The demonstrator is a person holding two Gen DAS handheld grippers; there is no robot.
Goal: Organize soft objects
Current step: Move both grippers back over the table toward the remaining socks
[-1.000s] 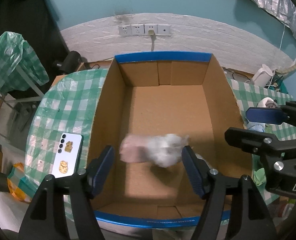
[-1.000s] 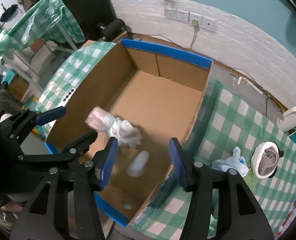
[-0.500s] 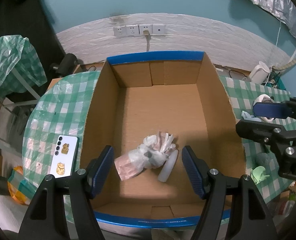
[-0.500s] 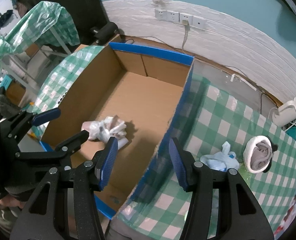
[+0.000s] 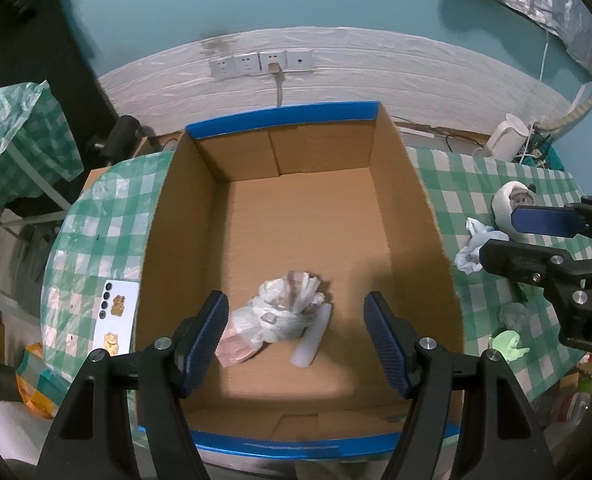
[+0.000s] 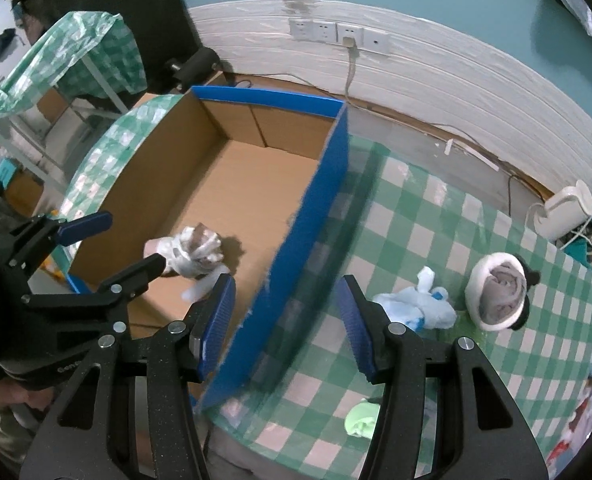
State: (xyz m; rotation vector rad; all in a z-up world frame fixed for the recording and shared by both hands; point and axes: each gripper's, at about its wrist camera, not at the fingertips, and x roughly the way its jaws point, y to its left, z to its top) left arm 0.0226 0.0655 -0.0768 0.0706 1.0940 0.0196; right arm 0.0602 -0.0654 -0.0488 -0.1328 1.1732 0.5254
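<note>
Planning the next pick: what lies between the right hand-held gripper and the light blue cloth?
Only bare checked tablecloth, seen in the right wrist view, between the right hand-held gripper and light blue cloth.

Black claw (image 5: pixel 296 330) frames, ribbed blue pads (image 5: pixel 385 344), silver screws.

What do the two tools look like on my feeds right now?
Both match: the left tool and right tool have matte black angular arms with silver screw heads, each ending in two flat blue ribbed pads. White lettering marks the black bodies, only partly readable. No cables or sleeves show.
</note>
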